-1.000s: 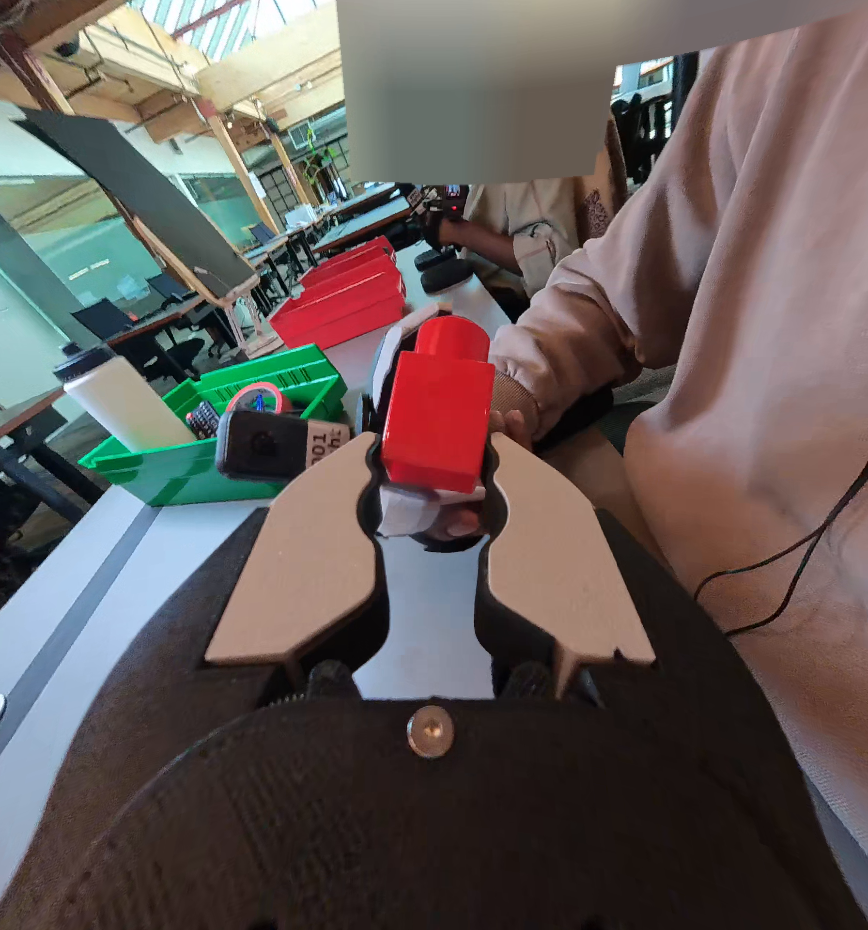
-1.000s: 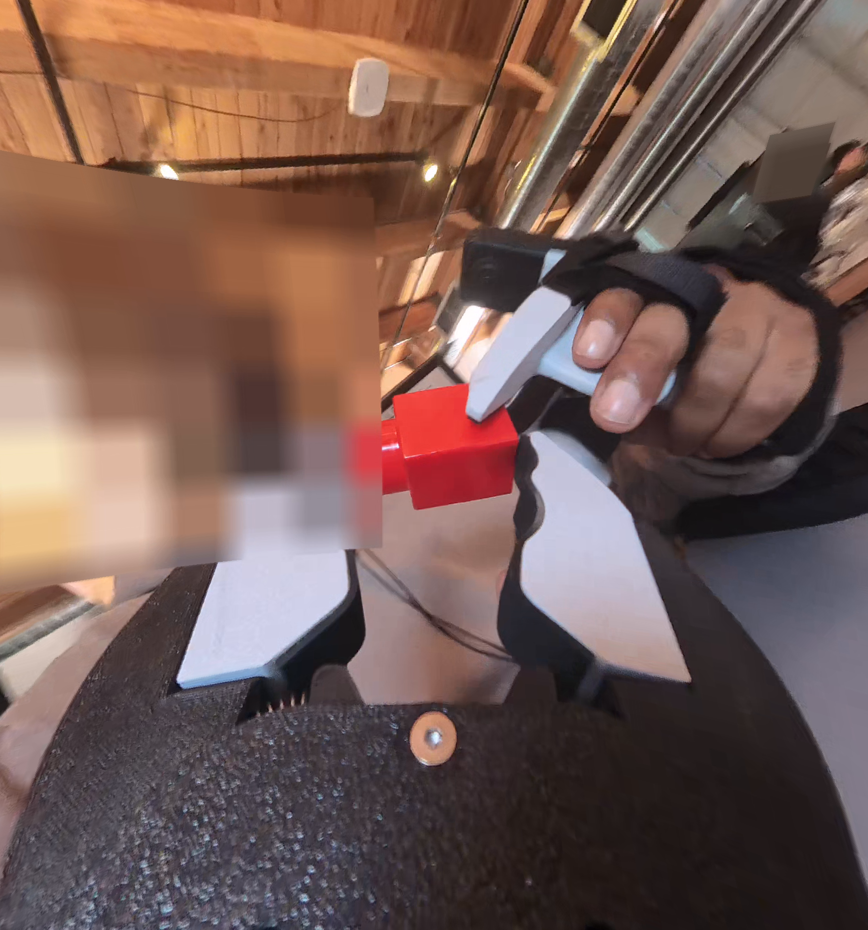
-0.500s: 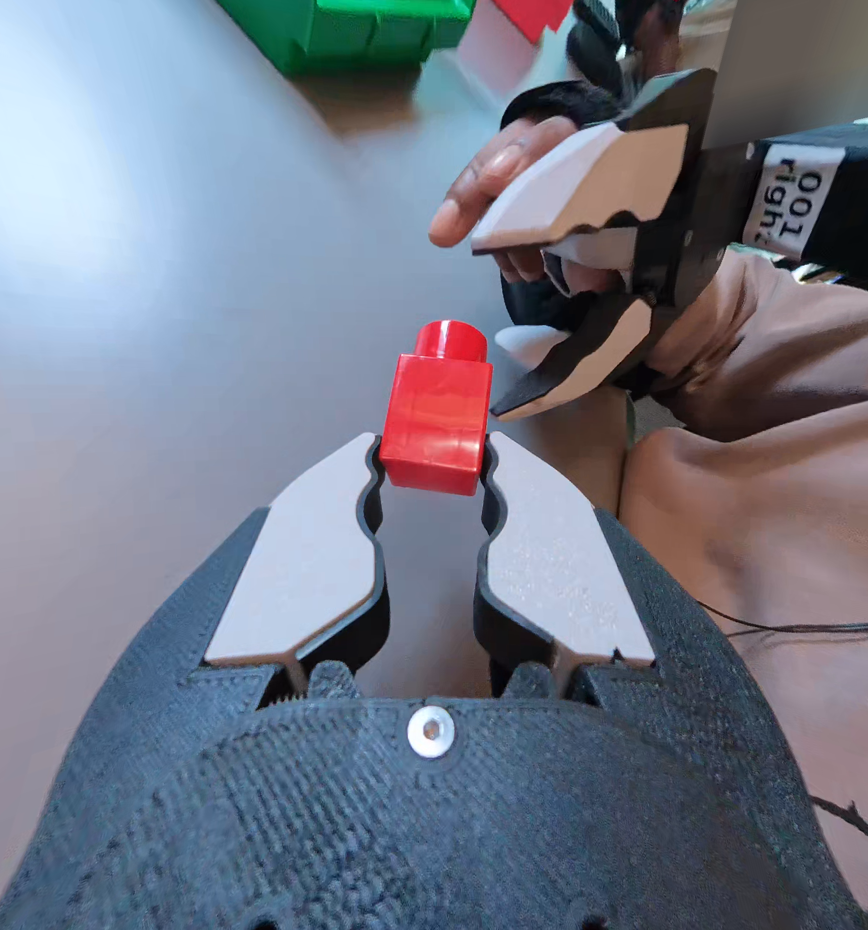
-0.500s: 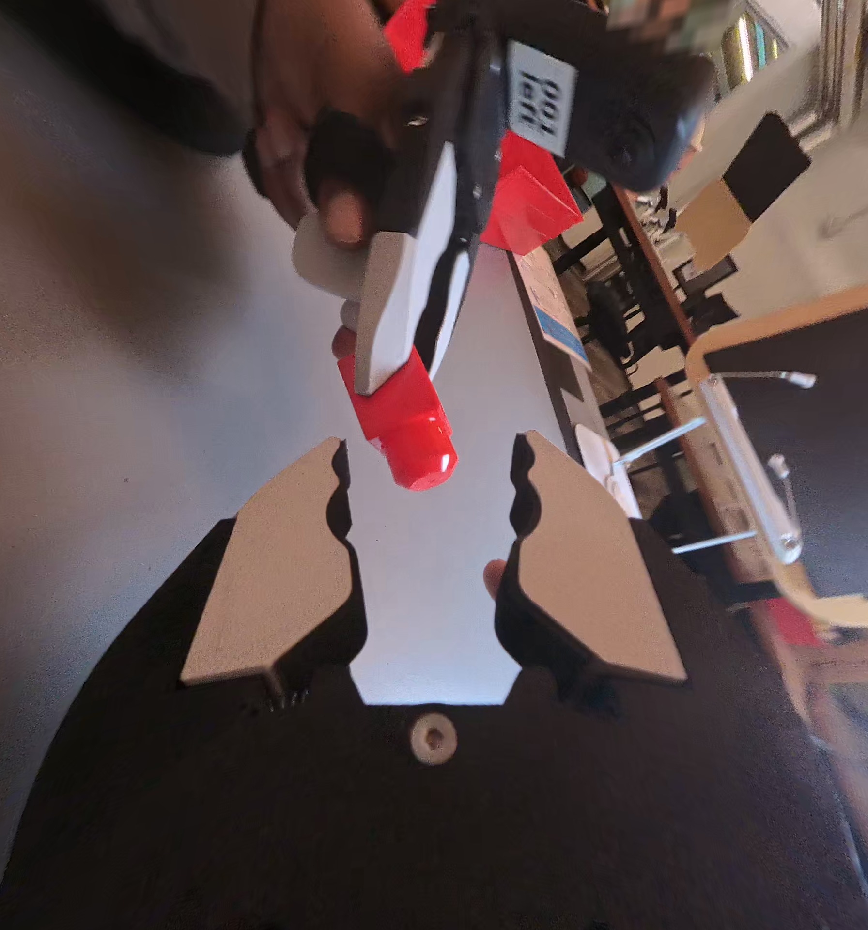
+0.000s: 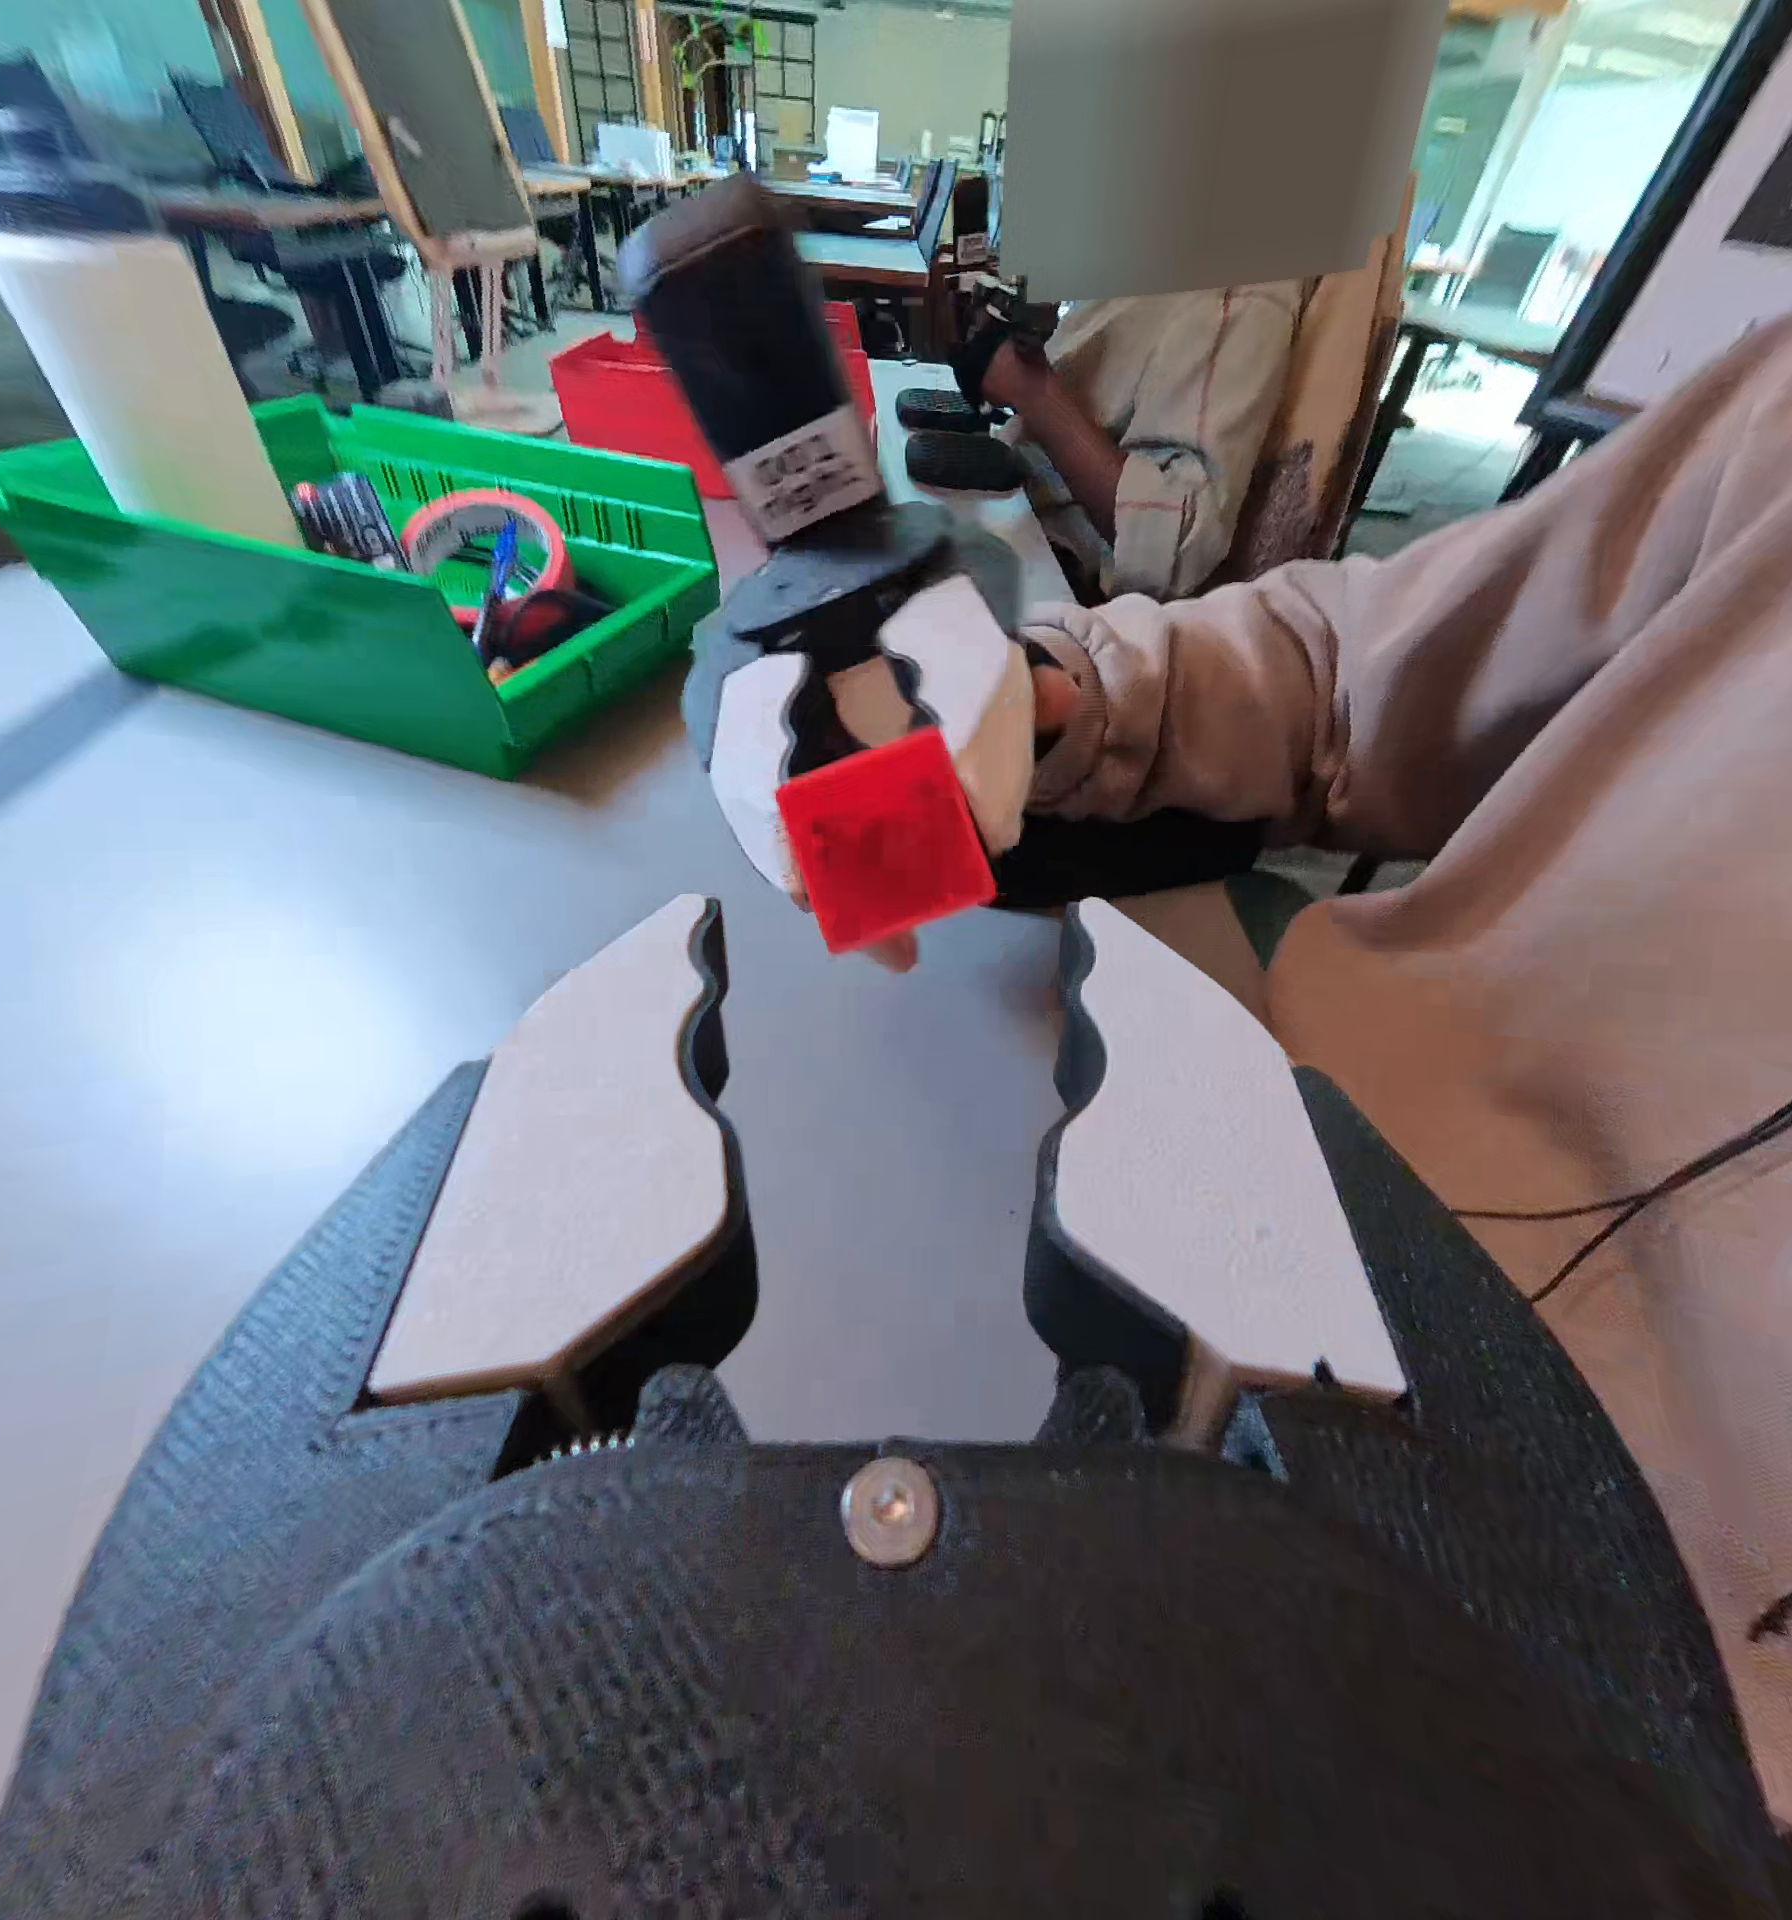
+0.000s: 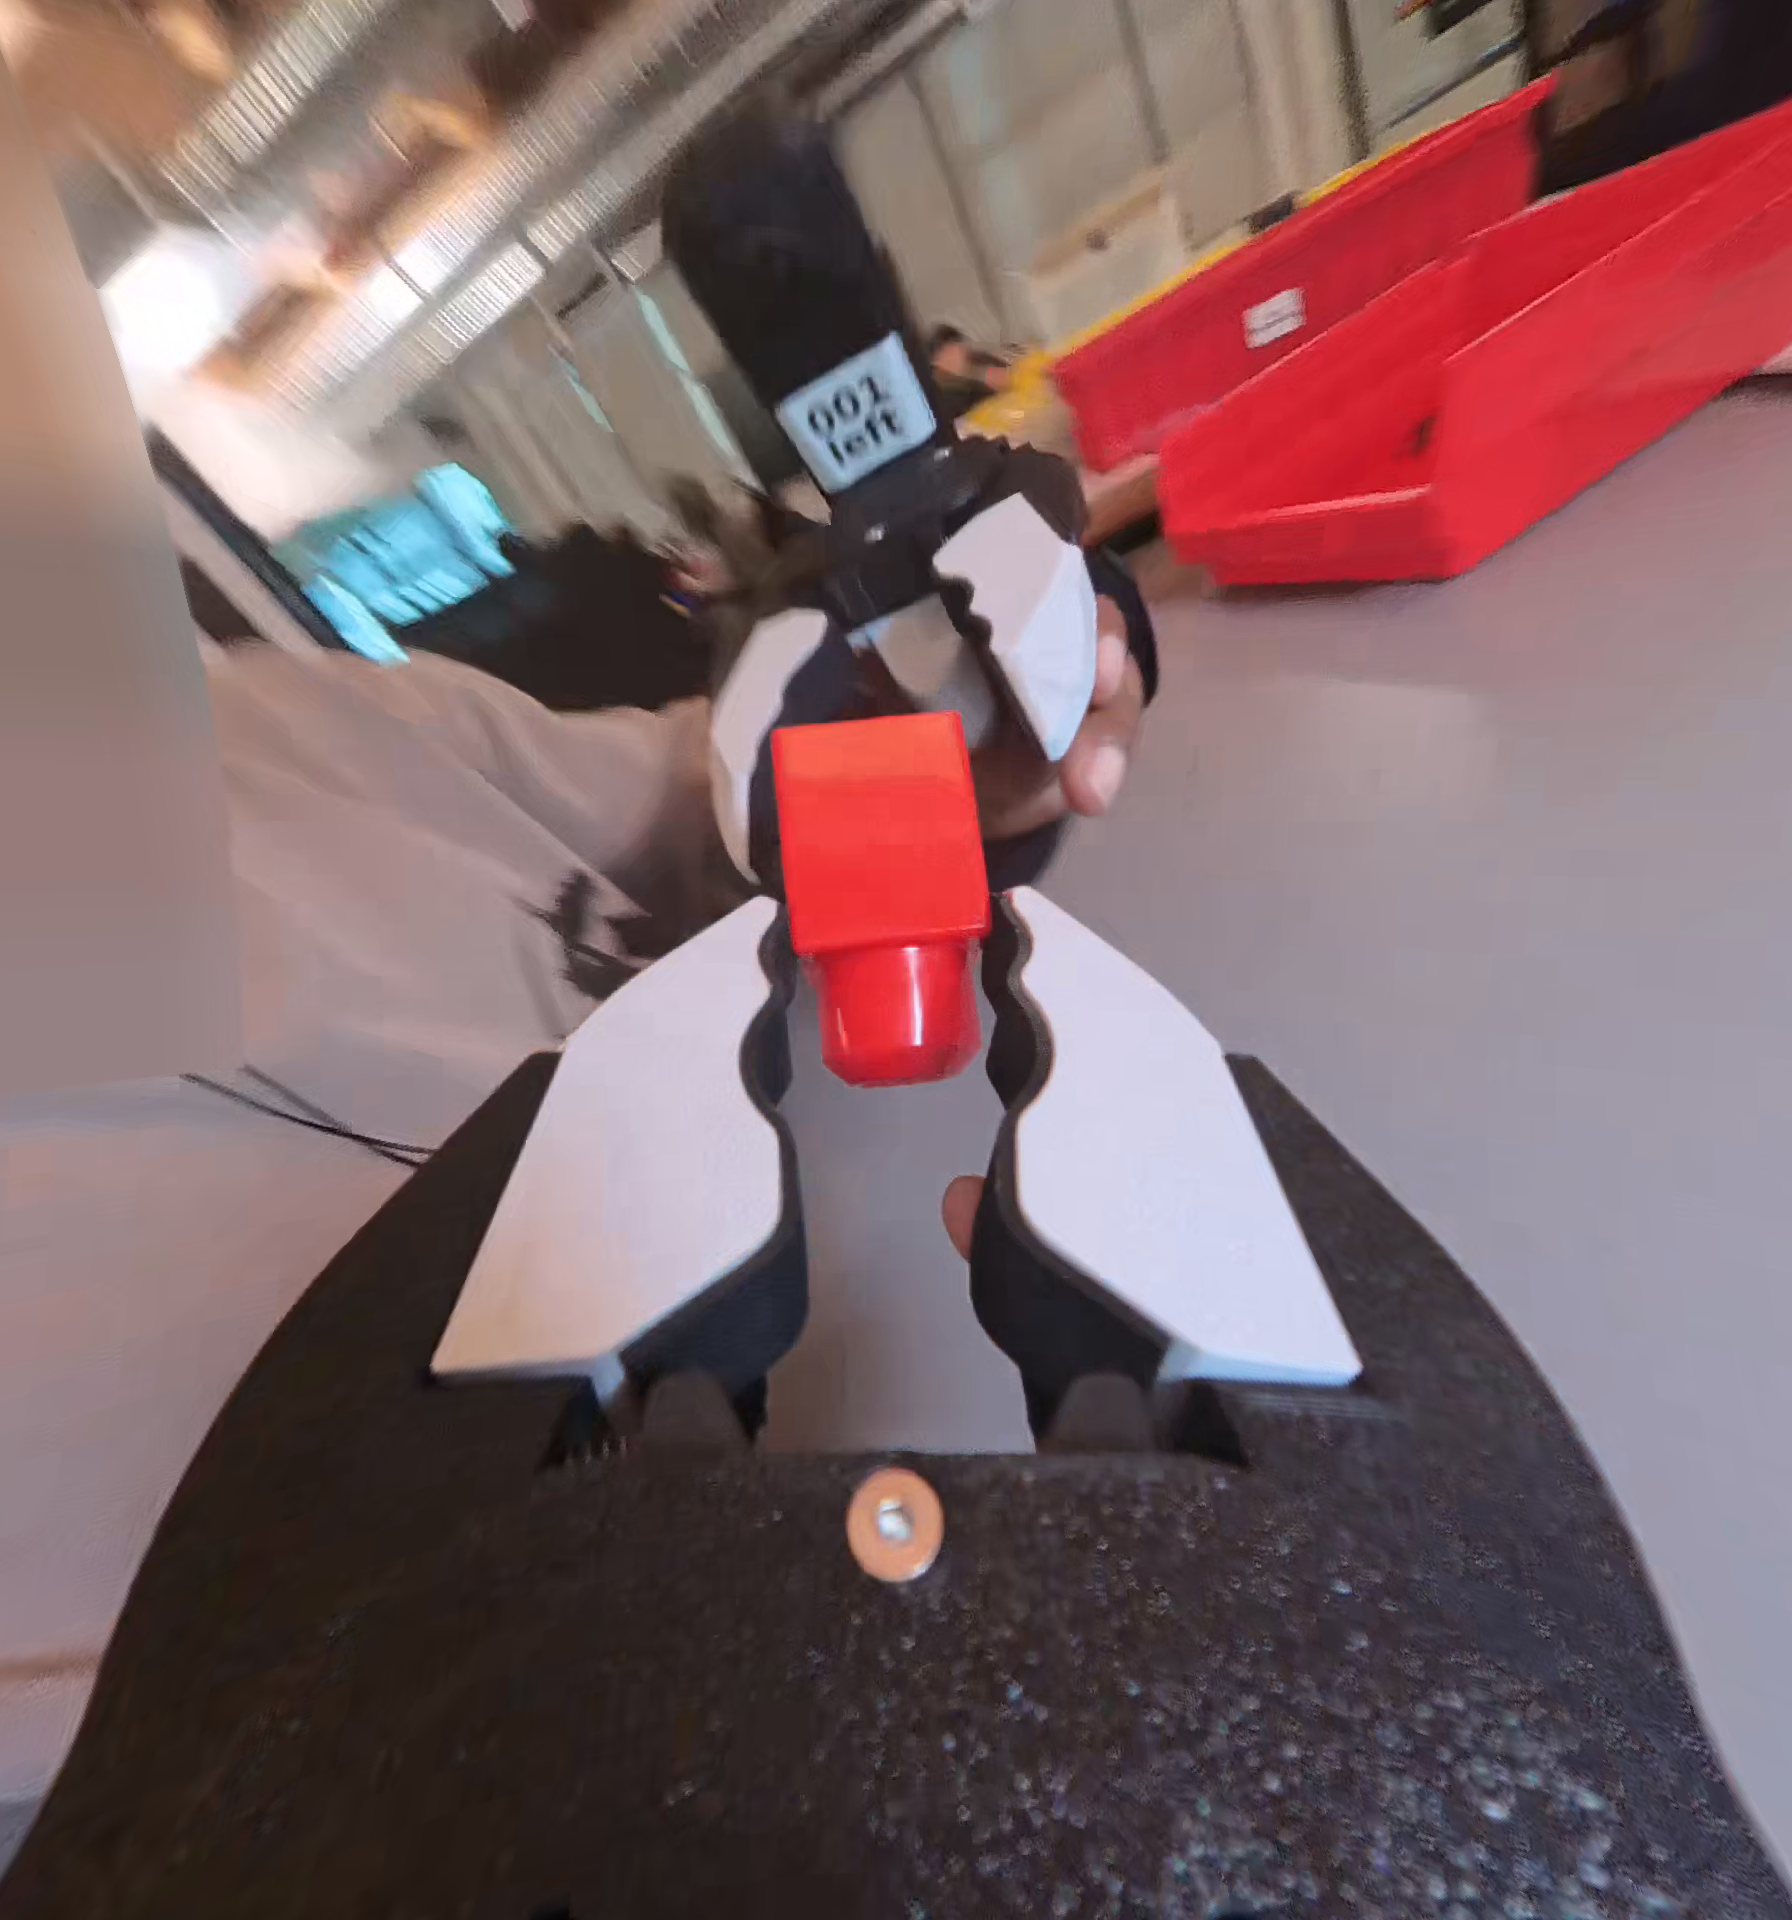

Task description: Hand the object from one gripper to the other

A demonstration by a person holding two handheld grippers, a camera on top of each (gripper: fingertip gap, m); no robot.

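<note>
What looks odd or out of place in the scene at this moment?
Nothing stands out. The right gripper grips the red block squarely, stud toward its camera; the left gripper is open and empty. The green bin sits level.

The glossy plastic block with a round stud (image 6: 876, 852) is plain red. Both grippers have pale grey fingers (image 5: 580, 1164) on textured black bodies. The ribbed plastic bin (image 5: 352, 634) is bright green; the stacked bins (image 6: 1443, 395) are red.
</note>
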